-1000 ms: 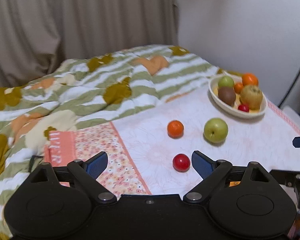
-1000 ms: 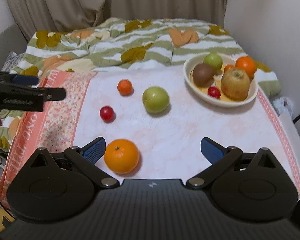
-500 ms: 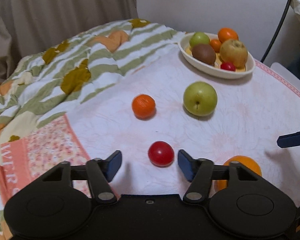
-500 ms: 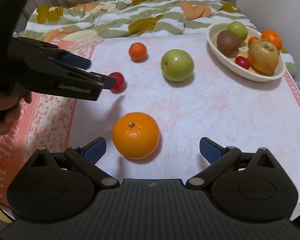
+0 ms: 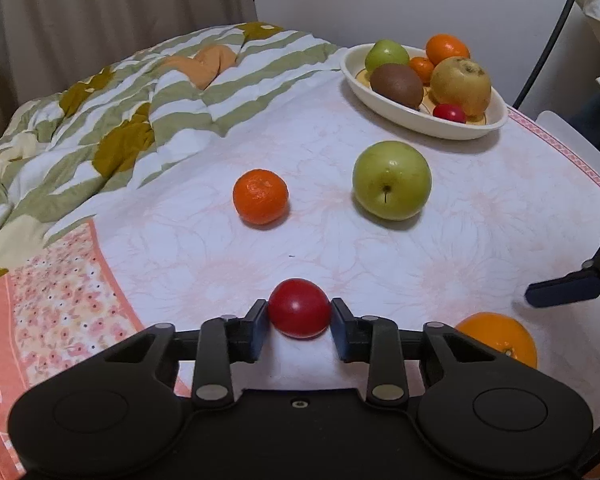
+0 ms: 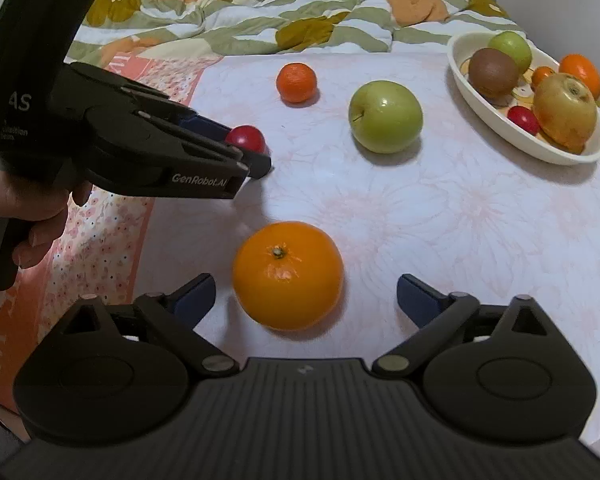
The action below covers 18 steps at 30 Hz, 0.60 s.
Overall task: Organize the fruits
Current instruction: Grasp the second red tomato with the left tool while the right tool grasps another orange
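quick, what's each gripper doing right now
Left gripper: shut on the small red fruit.
Right gripper: open, jaws either side of the large orange, not touching it.

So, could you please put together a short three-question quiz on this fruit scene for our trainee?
1. True or false: the left gripper has its fingers closed on the small red fruit.
2. Which fruit lies between the open fingers of the right gripper? A) green apple B) large orange C) kiwi
3. Fill in: the small mandarin lies outside the ____.

Key: 1 true; 2 B; 3 bowl.
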### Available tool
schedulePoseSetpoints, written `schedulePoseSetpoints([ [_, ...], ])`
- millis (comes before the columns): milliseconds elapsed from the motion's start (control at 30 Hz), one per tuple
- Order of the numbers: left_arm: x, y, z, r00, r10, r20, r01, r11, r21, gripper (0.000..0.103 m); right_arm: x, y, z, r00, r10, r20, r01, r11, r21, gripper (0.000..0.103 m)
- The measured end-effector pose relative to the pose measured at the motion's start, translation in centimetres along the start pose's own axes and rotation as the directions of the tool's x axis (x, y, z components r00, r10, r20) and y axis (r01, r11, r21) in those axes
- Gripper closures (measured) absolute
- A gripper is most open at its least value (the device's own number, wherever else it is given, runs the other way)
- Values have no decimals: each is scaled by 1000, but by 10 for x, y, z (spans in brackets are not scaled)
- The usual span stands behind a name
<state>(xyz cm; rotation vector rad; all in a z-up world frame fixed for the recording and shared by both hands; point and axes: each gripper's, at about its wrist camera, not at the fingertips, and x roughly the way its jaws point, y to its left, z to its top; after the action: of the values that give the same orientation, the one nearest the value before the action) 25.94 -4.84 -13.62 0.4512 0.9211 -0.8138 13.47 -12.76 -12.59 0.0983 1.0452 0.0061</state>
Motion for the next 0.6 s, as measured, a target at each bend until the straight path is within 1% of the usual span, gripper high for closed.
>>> schedulePoseSetpoints([
  [133, -4, 4, -4, 1000, 31, -2, -31, 999, -13, 67, 2, 1, 3, 1000, 8, 0, -8, 1000, -12, 0],
  [267, -9, 13, -12, 999, 40, -13, -40, 998, -47, 67, 5, 3, 6, 1000, 19, -5, -19, 999, -32, 7],
  [433, -17, 18, -22, 998, 55, -15, -56, 995, -82, 67, 9, 5, 6, 1000, 27, -9, -27, 999, -41, 11],
  [500, -20, 20, -26, 998, 62, -15, -63, 993, -99, 67, 9, 7, 6, 1000, 26, -8, -26, 999, -46, 14],
  [567, -23, 22, -30, 998, 69, -15, -70, 990, -120, 67, 9, 7, 6, 1000, 26, -8, -26, 998, -50, 28],
  [600, -26, 22, -31, 997, 72, -14, -73, 989, -129, 67, 9, 7, 5, 1000, 26, -5, -26, 998, -51, 28],
])
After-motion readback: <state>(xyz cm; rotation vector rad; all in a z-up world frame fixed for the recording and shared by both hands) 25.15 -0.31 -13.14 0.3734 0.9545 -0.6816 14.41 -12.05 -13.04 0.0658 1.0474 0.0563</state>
